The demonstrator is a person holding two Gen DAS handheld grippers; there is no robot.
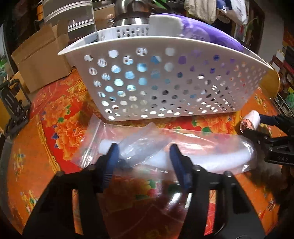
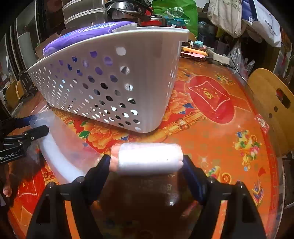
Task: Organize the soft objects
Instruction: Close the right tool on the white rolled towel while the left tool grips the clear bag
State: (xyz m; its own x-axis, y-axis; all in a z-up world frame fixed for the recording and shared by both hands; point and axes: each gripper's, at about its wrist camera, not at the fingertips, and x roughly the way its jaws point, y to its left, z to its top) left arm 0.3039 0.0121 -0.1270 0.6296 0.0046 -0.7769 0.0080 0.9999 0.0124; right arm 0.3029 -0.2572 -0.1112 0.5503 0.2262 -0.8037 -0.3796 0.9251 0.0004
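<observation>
A white perforated basket [image 1: 165,80] stands on the table, holding a purple pack [image 1: 207,35] and a white block [image 1: 165,23]; it also shows in the right wrist view [image 2: 147,73]. My left gripper [image 1: 144,152] is open over a clear zip bag [image 1: 193,147] with white soft stuff inside, lying in front of the basket. My right gripper [image 2: 147,161] is shut on a white-and-pink roll [image 2: 148,158], held above the table right of the bag. The roll also shows in the left wrist view [image 1: 250,122].
The round table has an orange-red floral cover [image 2: 211,128]. Cardboard boxes [image 1: 42,57] stand at the back left. A wooden chair back [image 2: 272,103] is at the right. Metal pots [image 2: 84,11] and bags clutter the far side.
</observation>
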